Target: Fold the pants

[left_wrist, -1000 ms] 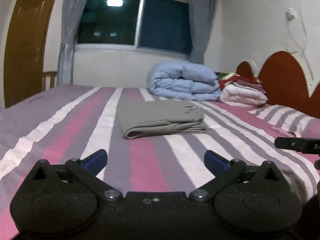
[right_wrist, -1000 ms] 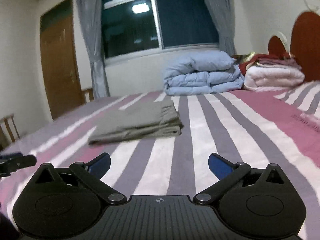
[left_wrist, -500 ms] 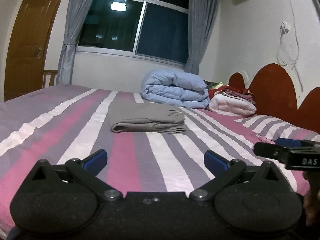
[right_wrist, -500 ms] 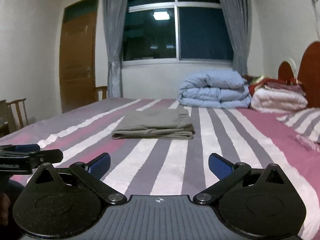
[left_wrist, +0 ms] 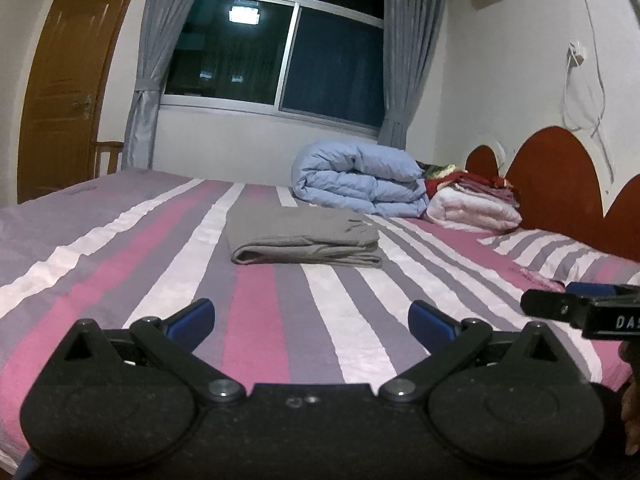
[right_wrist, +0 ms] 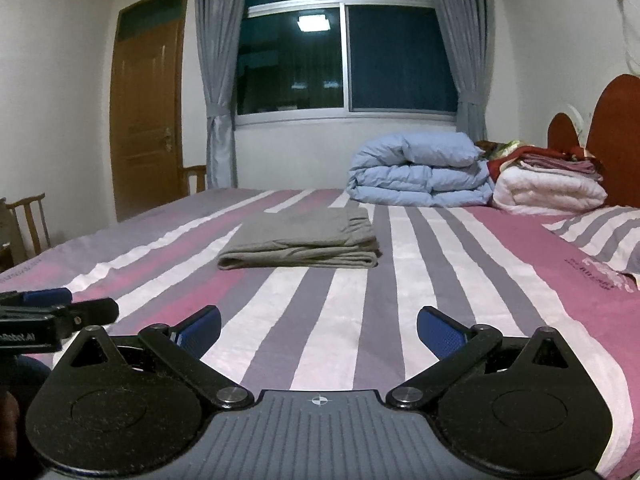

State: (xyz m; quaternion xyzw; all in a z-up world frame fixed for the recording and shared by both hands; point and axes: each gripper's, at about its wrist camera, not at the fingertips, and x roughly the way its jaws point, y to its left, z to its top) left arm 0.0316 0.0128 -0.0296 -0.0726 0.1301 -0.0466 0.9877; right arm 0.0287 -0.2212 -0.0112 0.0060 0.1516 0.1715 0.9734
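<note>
Both grippers, left gripper (left_wrist: pixel 310 320) and right gripper (right_wrist: pixel 319 326), hover level, jaws spread.

Open bed on the near side of the pants

Bare striped bed (right_wrist: pixel 360 320) lies before the folded pants (right_wrist: pixel 304 240); behind them, the blue duvet (right_wrist: pixel 420 176) blocks passage.

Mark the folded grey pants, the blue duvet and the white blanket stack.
folded grey pants (left_wrist: pixel 304 236), left wrist view, top layer of the fold.
blue duvet (right_wrist: pixel 420 176), right wrist view, middle roll of the bundle.
white blanket stack (right_wrist: pixel 548 192), right wrist view, front face of the white blanket.
</note>
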